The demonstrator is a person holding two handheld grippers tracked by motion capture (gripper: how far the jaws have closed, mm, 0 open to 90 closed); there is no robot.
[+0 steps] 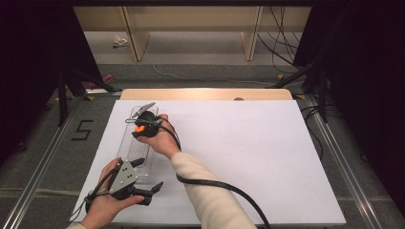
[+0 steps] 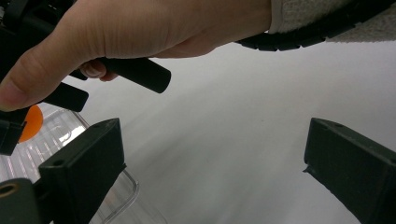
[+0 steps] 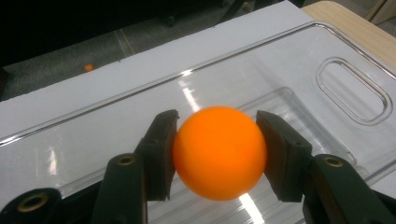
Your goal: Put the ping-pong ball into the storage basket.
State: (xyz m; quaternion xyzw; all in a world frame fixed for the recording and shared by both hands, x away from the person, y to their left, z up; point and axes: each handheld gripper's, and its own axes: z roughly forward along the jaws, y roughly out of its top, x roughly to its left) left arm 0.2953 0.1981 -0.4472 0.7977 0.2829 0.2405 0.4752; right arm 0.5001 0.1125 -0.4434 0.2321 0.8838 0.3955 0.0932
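Looking down from the high view, a clear ribbed plastic tray (image 1: 125, 148) lies on the white sheet (image 1: 248, 157) at its left side, with the right gripper (image 1: 138, 128) over its far end and the left gripper (image 1: 149, 192) at its near end.

From the left gripper view, its 2 jaws stand wide with nothing between, beside the tray's corner (image 2: 116, 196).

From the right gripper view, the jaws clamp a smooth orange ball (image 3: 219, 152) above the glossy tray (image 3: 280, 70).

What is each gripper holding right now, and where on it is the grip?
The right gripper clamps the orange ball across its middle, over the clear tray. The left gripper holds nothing.
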